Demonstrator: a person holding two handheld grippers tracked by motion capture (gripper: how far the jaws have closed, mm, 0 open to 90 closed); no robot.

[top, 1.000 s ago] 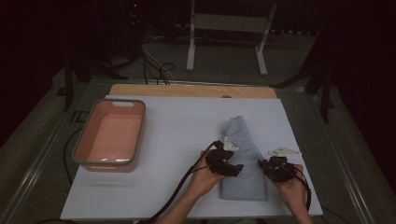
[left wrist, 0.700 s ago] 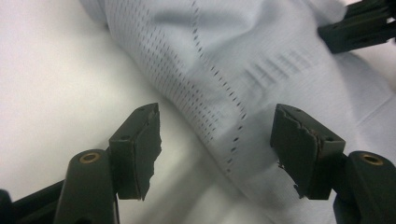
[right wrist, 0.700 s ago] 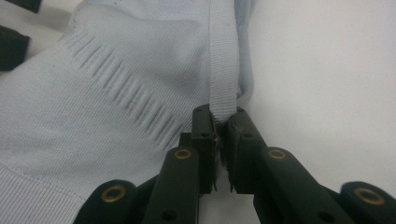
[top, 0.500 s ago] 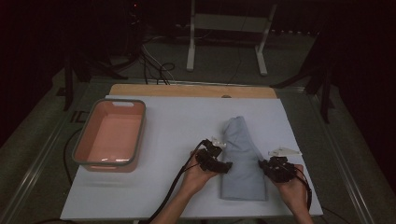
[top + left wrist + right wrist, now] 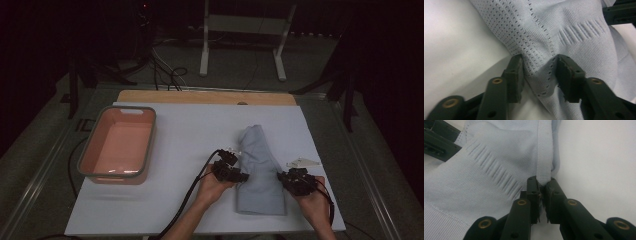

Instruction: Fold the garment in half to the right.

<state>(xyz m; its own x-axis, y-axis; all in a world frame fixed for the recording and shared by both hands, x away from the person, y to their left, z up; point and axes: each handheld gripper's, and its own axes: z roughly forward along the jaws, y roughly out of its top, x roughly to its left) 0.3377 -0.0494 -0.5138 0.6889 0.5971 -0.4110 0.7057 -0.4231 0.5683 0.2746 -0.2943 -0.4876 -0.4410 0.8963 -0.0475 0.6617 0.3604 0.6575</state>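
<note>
In the high view both sets of fingers are small and dark against the cloth, so their gap is hard to read there; the person's forearms are cut off by the bottom edge, and part of the garment's near end lies under the hands. The room behind the worktop is too dark to make out beyond a white stand and cables on the floor.

The pale blue knitted garment lies on the right half of the white worktop, well apart from the pink tub at the left. It is folded into a long shape, narrow at the far end and wider toward the person.

The left gripper sits at the garment's left edge. In the left gripper view its fingers stand partly apart and have just been closing, with a bunched fold of the perforated knit rising between them; the fabric touches both pads, gathered but not yet squeezed flat.

The right gripper is at the garment's right edge. In the right gripper view its fingers are almost together, pinching the ribbed hem band that runs away from them along the cloth's edge.
</note>
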